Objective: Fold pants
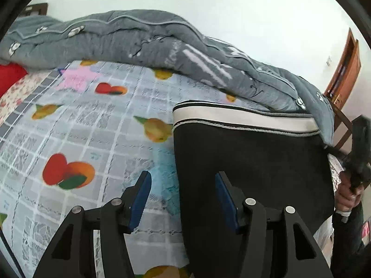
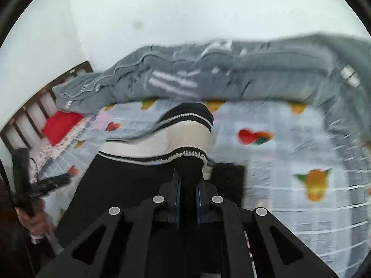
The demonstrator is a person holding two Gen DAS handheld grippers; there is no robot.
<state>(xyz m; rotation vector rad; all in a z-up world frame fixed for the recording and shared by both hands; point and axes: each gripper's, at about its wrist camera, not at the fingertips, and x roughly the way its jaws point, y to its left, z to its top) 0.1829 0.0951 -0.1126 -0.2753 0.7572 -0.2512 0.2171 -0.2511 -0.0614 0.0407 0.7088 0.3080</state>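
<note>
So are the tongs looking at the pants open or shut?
Open. The left tongs hold nothing; blue pads stand apart over the pants edge and bedsheet.

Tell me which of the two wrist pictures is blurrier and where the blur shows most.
The right wrist view is blurrier: the fruit-print sheet and grey quilt smear toward the right edge, while the right gripper shut on the pants looks sharp. The left wrist view is mostly crisp, with only fisheye bending at the rim; the open left gripper is clear.
</note>
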